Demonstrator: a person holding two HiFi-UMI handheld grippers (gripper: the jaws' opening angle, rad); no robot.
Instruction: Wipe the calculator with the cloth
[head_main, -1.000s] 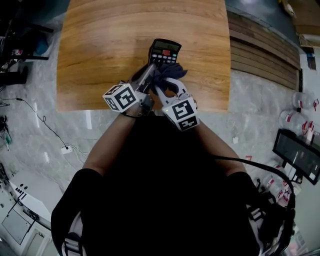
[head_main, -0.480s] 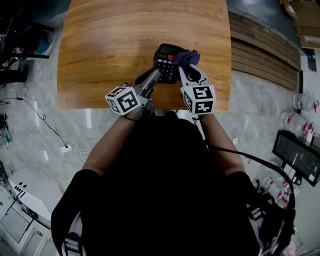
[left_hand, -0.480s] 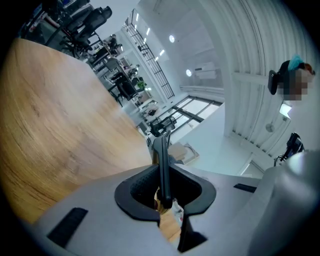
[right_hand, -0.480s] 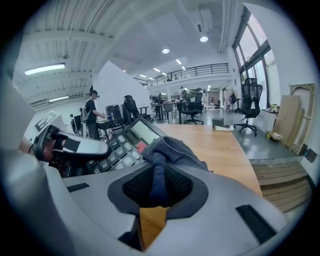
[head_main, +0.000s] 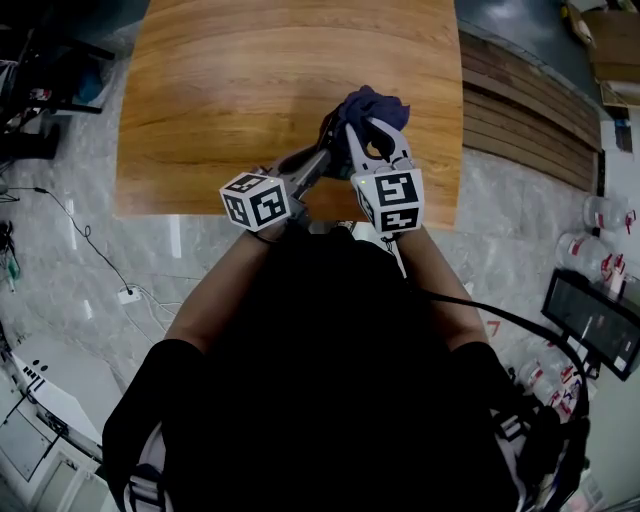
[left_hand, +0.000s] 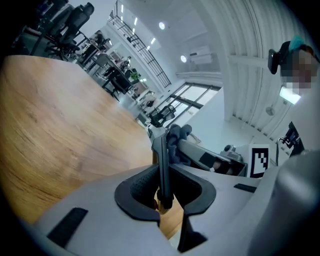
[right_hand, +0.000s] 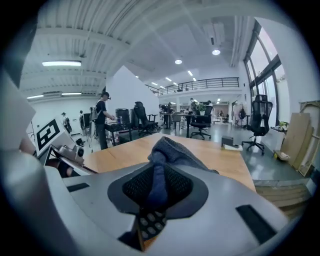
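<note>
Over the wooden table (head_main: 220, 90), the left gripper (left_hand: 165, 195) pinches the calculator (left_hand: 162, 160) edge-on — a light, stiff, slick slab, likely best held by its sides — while the right gripper (right_hand: 157, 192), clamped on the soft, limp cloth (head_main: 372, 105), presses it against the calculator's far end.

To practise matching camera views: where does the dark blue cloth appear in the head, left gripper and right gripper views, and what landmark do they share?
Head view: dark blue cloth, upper centre-right, at the right gripper's tip.
Left gripper view: centre, just right of the black calculator's edge.
Right gripper view: centre, pinched between the jaws.
Shared landmark: the wooden table.
</note>
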